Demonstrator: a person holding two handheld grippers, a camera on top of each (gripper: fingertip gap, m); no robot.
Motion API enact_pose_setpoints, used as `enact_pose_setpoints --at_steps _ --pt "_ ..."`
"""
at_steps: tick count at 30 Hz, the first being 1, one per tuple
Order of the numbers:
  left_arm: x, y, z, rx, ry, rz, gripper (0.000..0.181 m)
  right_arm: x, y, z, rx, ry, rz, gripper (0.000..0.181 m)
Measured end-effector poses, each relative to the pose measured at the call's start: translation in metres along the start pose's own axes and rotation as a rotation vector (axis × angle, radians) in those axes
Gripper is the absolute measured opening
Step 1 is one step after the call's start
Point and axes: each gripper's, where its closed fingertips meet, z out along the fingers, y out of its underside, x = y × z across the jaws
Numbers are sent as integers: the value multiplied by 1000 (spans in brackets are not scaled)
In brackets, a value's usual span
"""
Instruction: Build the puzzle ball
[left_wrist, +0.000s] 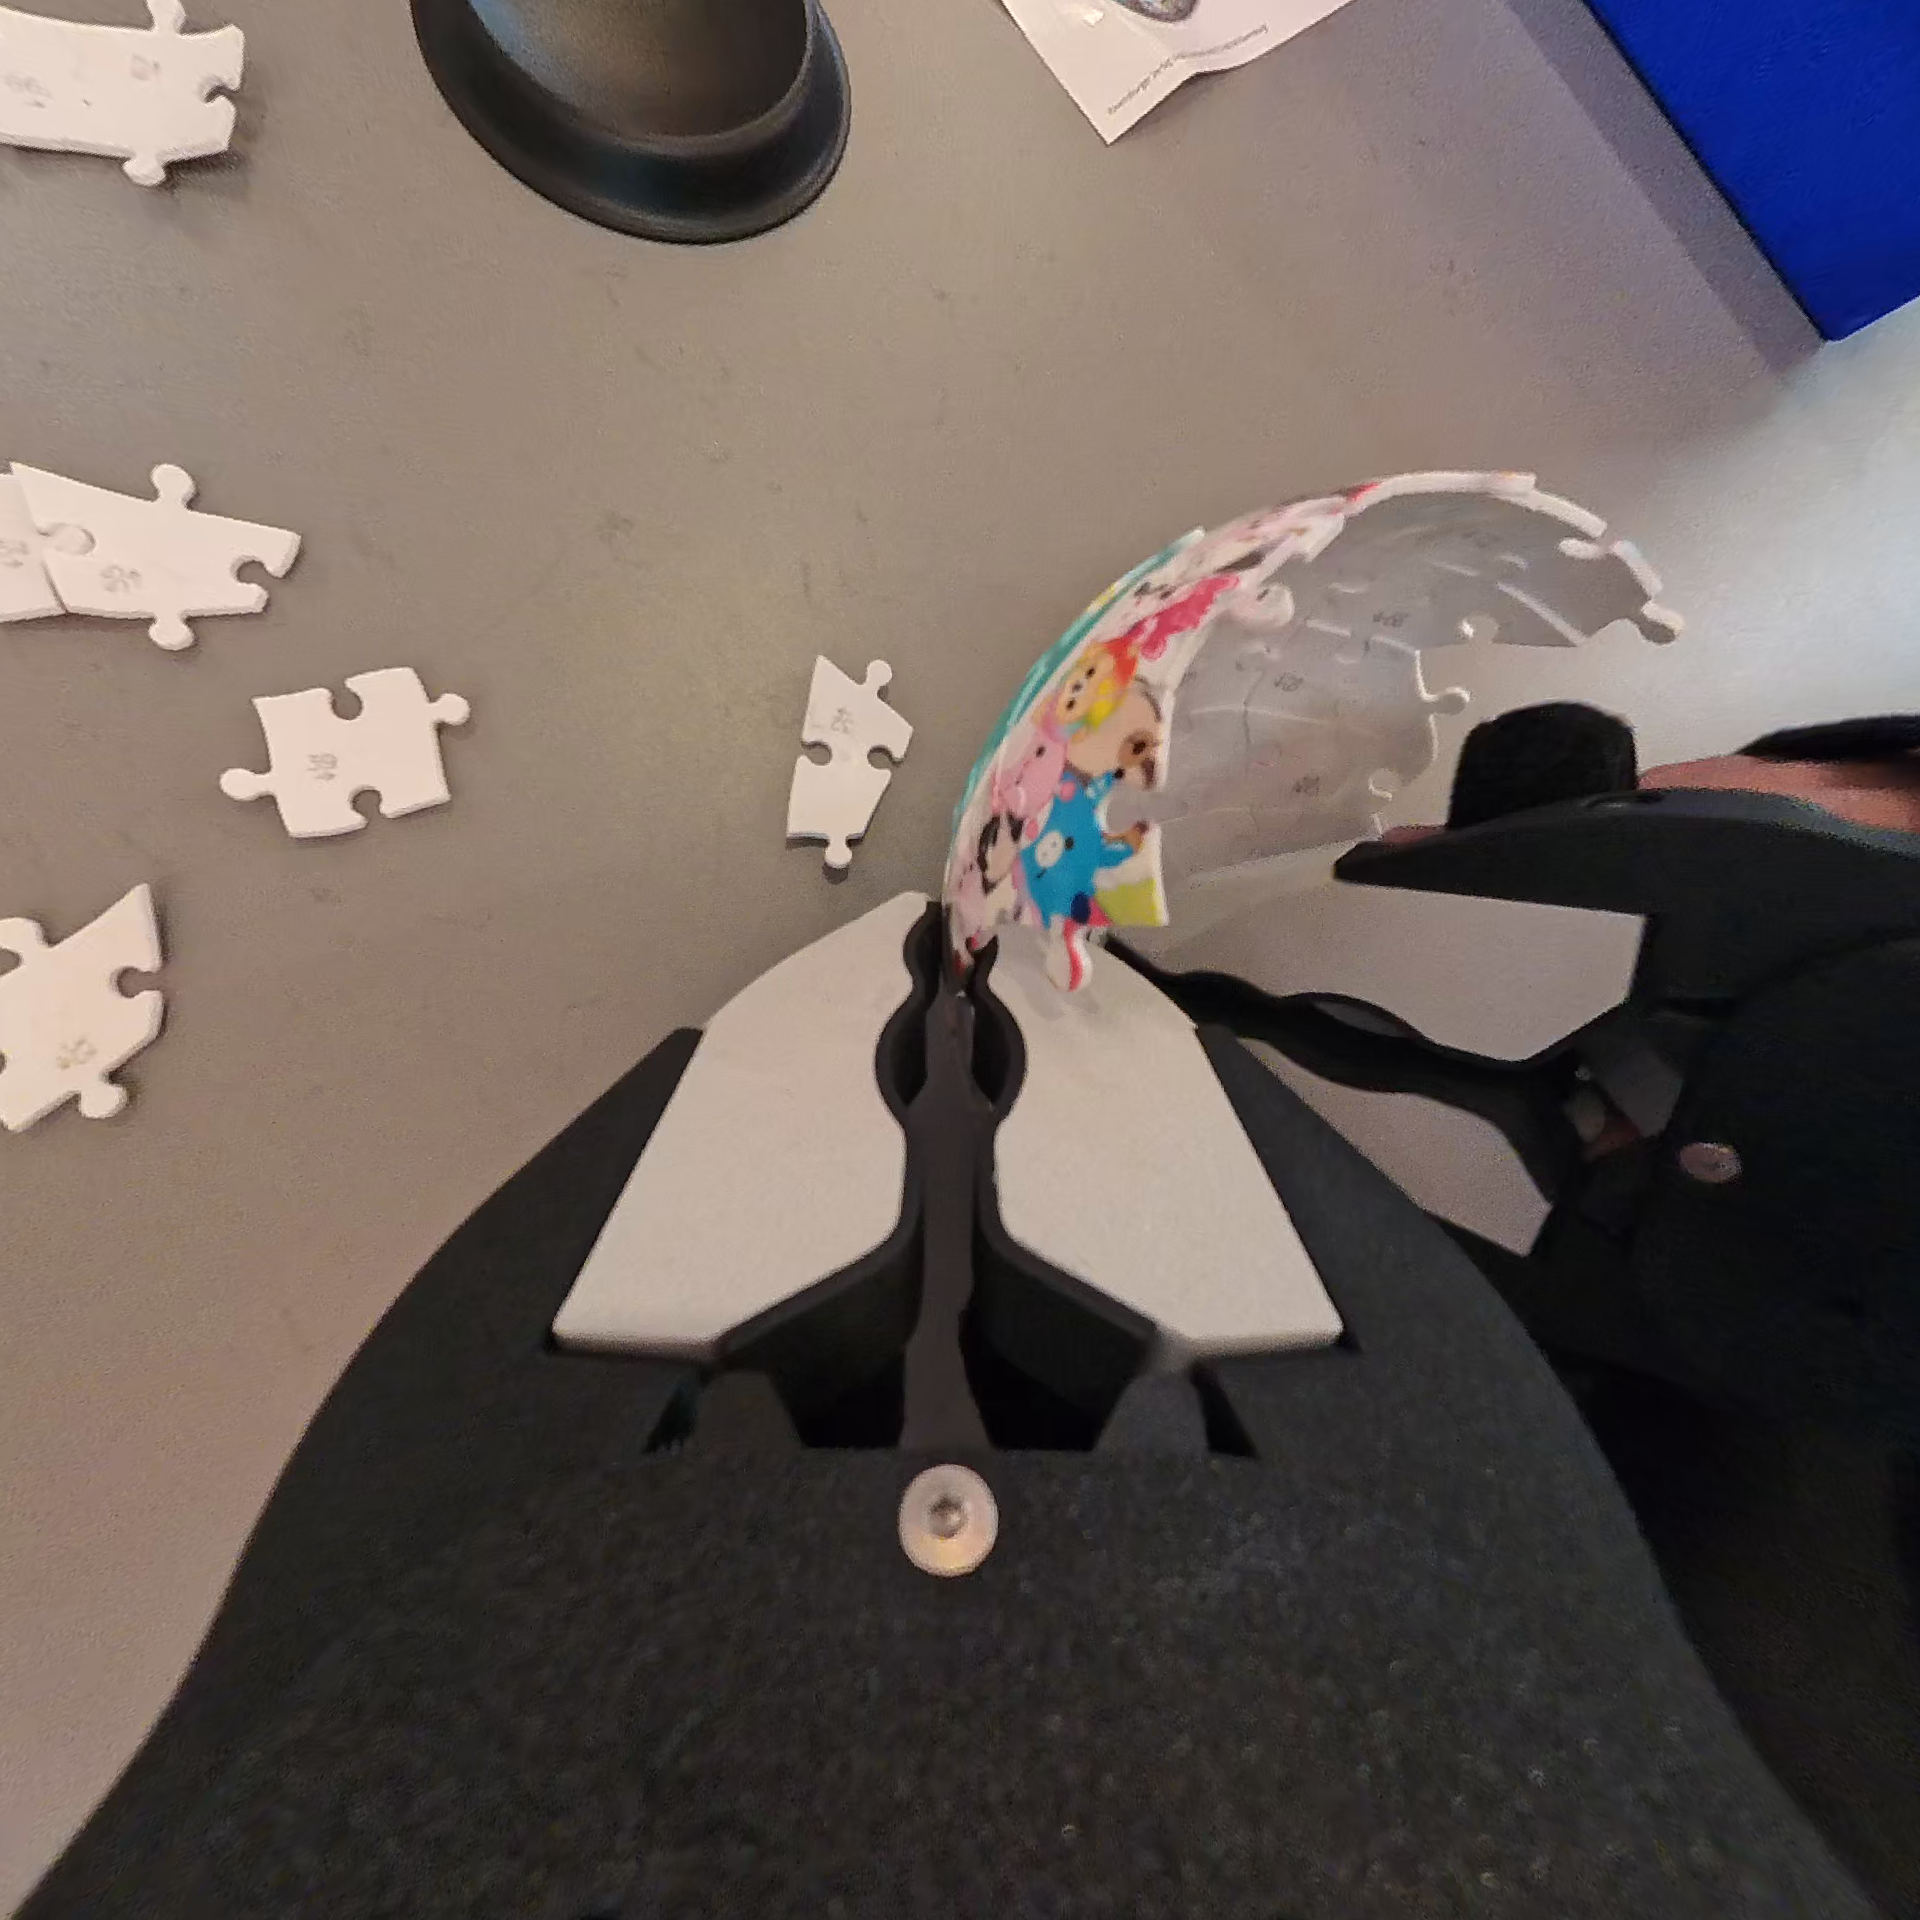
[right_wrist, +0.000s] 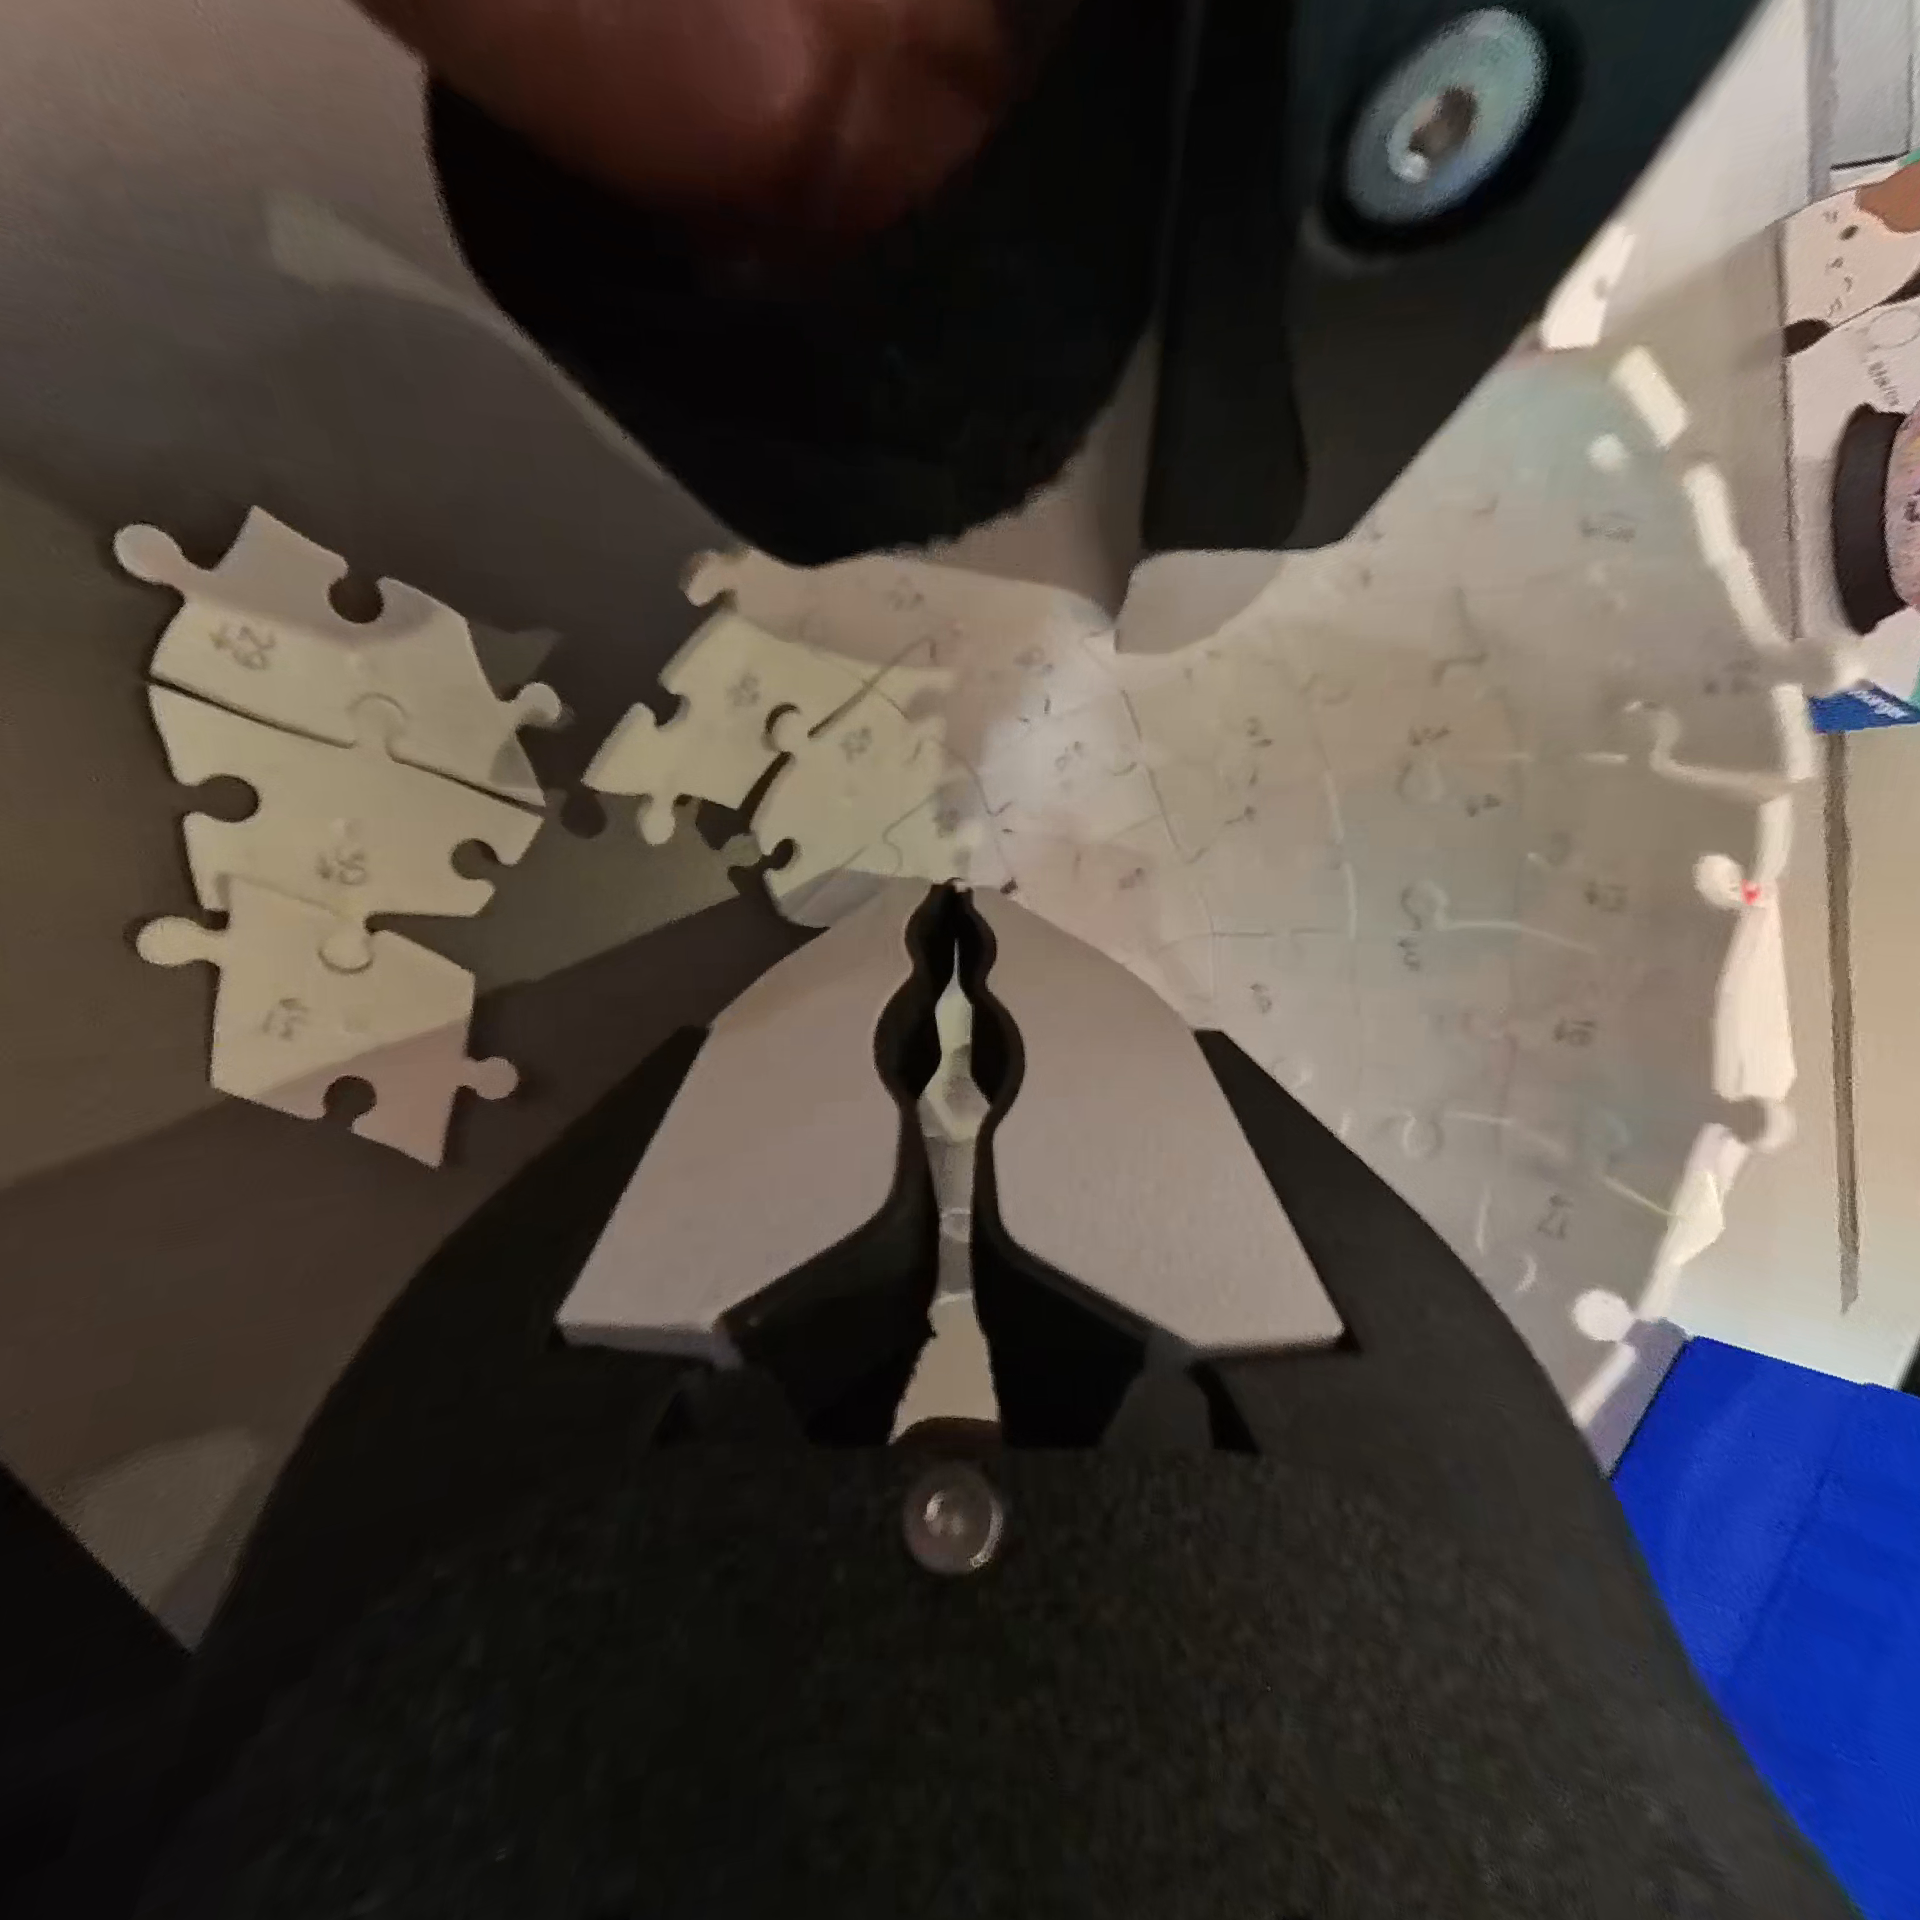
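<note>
Puzzle ball (left_wrist: 1247, 707), only a curved part-shell, stands up off the grey surface (left_wrist: 623, 468), its hollow side facing right. The left gripper (left_wrist: 951, 961) is pinched closed on the lower rim; the right gripper (right_wrist: 954, 891) is closed at the inner face. Loose white pieces (left_wrist: 353, 750) lie well apart to the left, nearer the left gripper.

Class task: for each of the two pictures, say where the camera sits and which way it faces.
Left wrist view: on the left gripper, facing down at the grey table and loose pieces; its fingers pinch the shell, with the right gripper alongside.
Right wrist view: on the right gripper, facing into the shell's white inside; a hand above.
Shared: shell, pieces.
</note>
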Motion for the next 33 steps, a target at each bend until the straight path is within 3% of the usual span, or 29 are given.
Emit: enact_pose_setpoints --at_steps 3,8,29,33 --pt "0 0 0 -1 2 -1 3 5 -4 -7 42 -1 14 0" --pt "1 0 1 -2 5 -2 3 11 7 -10 -20 3 83 0" --pt "0 0 3 -5 -2 16 2 9 9 2 -82 77 -1 0" --pt "0 -2 1 3 -14 21 3 16 3 -12 -19 178 15 0"
